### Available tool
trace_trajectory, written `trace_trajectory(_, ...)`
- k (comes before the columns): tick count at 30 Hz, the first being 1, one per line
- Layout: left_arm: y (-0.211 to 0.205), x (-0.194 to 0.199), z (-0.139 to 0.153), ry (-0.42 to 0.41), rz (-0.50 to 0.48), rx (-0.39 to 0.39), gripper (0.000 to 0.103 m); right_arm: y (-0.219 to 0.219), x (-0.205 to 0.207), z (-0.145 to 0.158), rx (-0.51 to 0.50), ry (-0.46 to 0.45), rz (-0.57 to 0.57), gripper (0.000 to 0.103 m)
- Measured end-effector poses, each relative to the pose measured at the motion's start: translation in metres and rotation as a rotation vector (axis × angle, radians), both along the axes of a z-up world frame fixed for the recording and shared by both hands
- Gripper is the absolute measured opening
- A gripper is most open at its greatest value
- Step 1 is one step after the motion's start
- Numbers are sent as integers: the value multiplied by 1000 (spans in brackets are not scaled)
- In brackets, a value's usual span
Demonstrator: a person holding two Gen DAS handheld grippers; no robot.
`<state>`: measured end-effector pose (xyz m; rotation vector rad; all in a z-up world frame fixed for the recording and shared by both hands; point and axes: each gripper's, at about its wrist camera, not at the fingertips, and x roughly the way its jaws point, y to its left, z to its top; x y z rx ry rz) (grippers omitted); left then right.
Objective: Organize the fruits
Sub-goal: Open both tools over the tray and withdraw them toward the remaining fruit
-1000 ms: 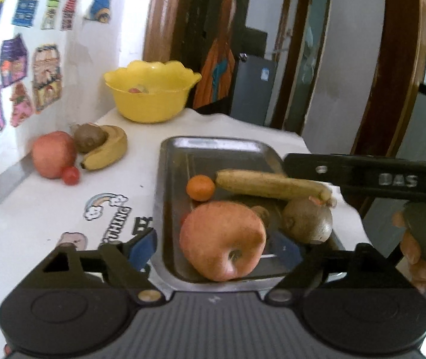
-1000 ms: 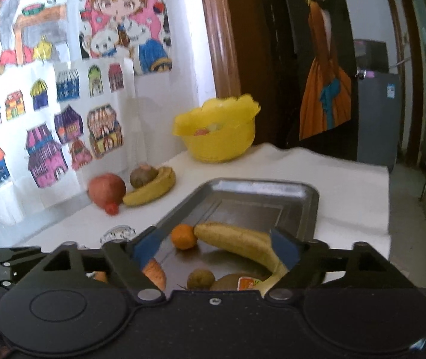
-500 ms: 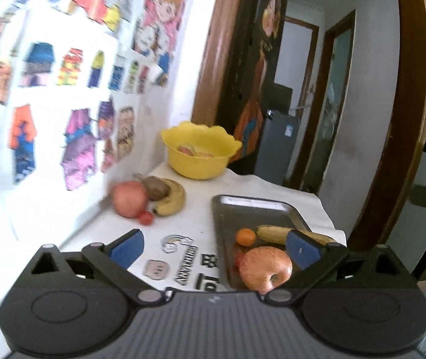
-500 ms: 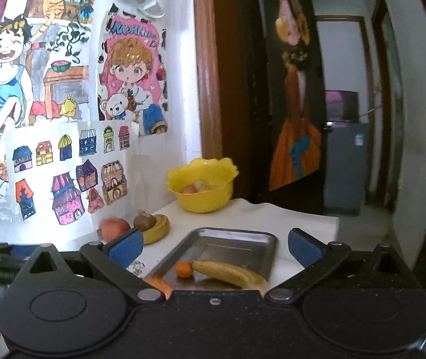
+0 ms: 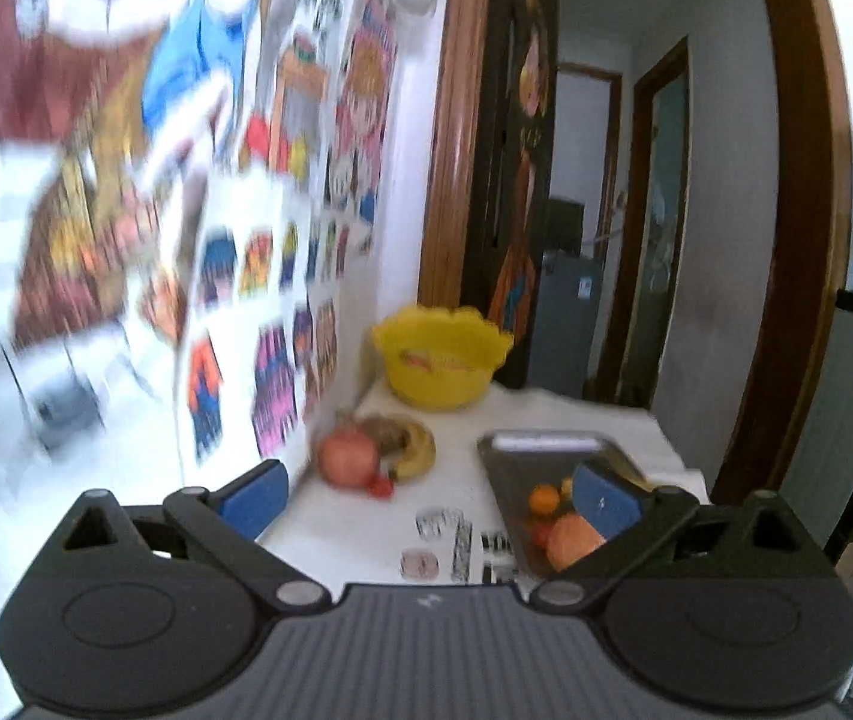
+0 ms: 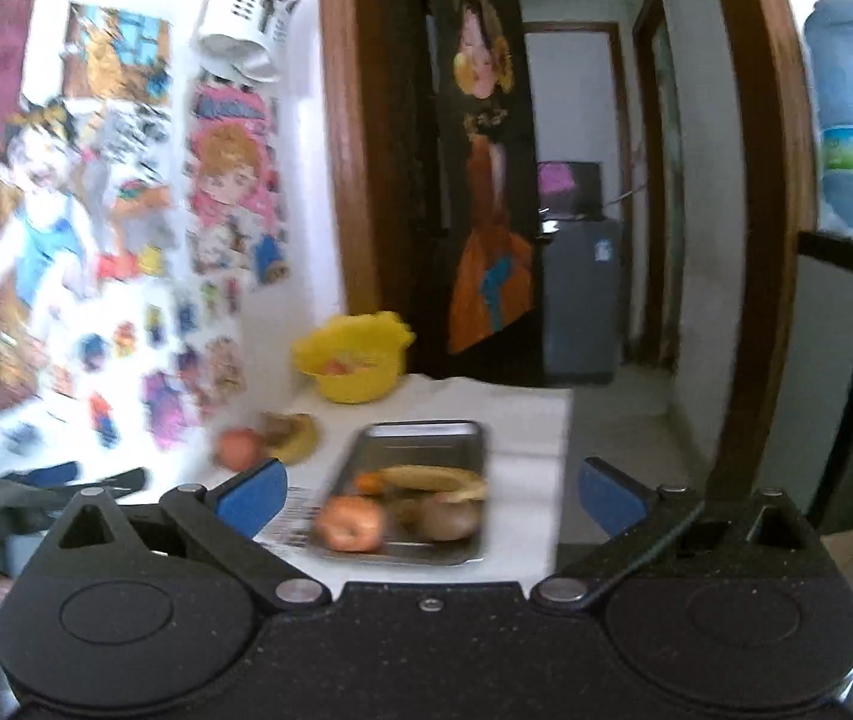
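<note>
1. Both grippers are held back off the table, and neither has anything in it. The left gripper (image 5: 429,492) has its jaws spread wide on empty air, and so does the right gripper (image 6: 429,489).

2. Using the metal tray (image 6: 462,432) as the landmark: it already holds an apple (image 6: 350,523) at its near end, a small orange (image 6: 370,483) behind that, a banana (image 6: 435,478) lying crosswise over the middle, and a brownish kiwi-looking fruit (image 6: 447,517) at the near right.

3. What's left loose sits left of the tray, against the wall with the stickers: a red apple (image 5: 347,457), a second banana (image 5: 417,453) curled behind it, something brown tucked between them (too blurry to call), and a small red fruit (image 5: 380,485) just in front. The yellow bowl (image 5: 441,363) is beyond the tray's far left corner.

4. My read on the key relation: that loose pile is ahead and a bit left of centre between the left jaws, while the right gripper lines up with the tray. So the left hand looks nearer to the pile.

5. The loose banana's long axis runs roughly toward the tray and away from it, so I'd guess you close across its width.
</note>
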<state>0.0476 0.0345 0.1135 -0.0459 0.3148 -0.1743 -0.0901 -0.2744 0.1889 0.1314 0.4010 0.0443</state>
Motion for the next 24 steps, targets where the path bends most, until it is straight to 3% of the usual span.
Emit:
trace_trajectory(6, 4, -13, 50, -117, 49, 59, 103, 56, 35, 64, 87, 19, 102, 102)
trace_trajectory(10, 5, -5, 68, -139, 107, 134, 103, 87, 80, 95, 214, 14, 206, 102)
trace_trajectory(13, 6, 7, 68, -132, 150, 153, 103, 102, 112, 102, 250, -22, 292, 102)
trace_trajectory(18, 7, 32, 40, -70, 154, 144, 103, 113, 177, 64, 244, -50, 397, 102)
trace_trajectory(24, 8, 73, -14, 5, 105, 150, 103, 113, 260, -19, 63, 29, 510, 102)
